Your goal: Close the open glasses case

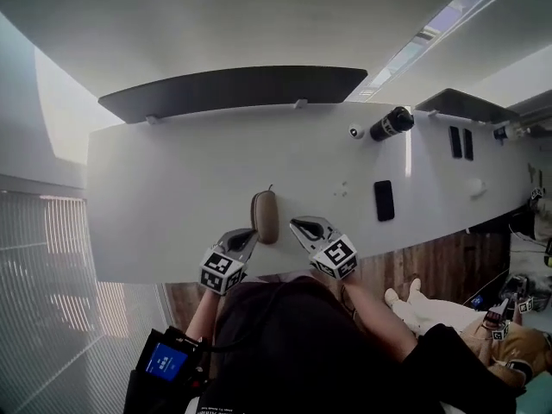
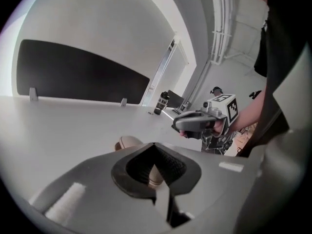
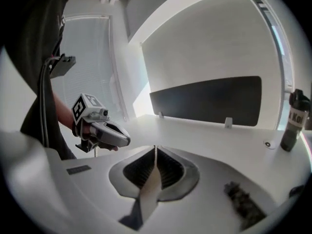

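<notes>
case point(image 1: 264, 216) lies closed on the white counter point(image 1: 172, 197), its long side running away from the person, between the tips of the two grippers. left gripper point(image 1: 250, 233) is just beside the case's near left side, its fingers pressed together with nothing between them; in its own view the case shows just past the tips. right gripper point(image 1: 297, 223) is near the case's right side, fingers likewise together and empty. far right on the counter stand a black bottle point(image 1: 392, 123) and a flat black slab point(image 1: 384, 200).
</notes>
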Motion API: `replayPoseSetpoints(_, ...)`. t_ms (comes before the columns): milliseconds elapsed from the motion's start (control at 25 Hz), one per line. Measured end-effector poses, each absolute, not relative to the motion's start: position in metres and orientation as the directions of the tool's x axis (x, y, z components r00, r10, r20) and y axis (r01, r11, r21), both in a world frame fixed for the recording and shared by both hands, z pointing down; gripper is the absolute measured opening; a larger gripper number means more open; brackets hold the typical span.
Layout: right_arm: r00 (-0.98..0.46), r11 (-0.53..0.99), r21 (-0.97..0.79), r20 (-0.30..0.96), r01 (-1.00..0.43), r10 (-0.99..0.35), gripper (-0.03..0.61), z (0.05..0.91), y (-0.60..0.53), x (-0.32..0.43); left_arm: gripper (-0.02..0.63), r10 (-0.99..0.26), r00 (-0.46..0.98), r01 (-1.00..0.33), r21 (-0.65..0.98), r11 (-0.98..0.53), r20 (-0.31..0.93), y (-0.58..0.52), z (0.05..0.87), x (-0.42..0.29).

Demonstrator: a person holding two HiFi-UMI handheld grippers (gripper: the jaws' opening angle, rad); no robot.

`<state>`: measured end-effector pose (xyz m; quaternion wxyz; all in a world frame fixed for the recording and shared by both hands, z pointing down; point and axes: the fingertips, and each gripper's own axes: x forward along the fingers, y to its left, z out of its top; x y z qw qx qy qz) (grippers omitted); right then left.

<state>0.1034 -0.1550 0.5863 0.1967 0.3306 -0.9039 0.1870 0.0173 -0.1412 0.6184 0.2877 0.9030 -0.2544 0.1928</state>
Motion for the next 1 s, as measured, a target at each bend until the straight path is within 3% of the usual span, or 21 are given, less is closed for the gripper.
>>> replayPoseSetpoints(200,-0.689,0.664,-0.223,0.396,-0.714,-0.608,0.009,0.565,-0.147,0.123,0.008,-0.425,0.803,-0.569,0.326,-0.755,0.418,-0.147,0.583,0.013)
replayPoseSetpoints(400,-0.653,0.627,-0.204,0.365,-0.752,-0.664,0.008,0.556,-0.152,0.144,0.008,-0.471,0.823,-0.562,0.343,-0.752,0.317,-0.161,0.541,0.031)
replayPoseSetpoints(560,-0.716,0.659,-0.281,0.303,-0.698,-0.629,0.008,0.542,-0.149,0.114,0.008,-0.48,0.825,-0.562,0.357,-0.746,0.298,-0.174,0.53,0.042)
replayPoseSetpoints(1000,-0.697,0.674,-0.213,0.372,-0.707,-0.613,0.005,0.5,-0.146,0.137,0.008,-0.437,0.849,-0.518,0.304,-0.8,0.299,-0.17,0.543,0.054)
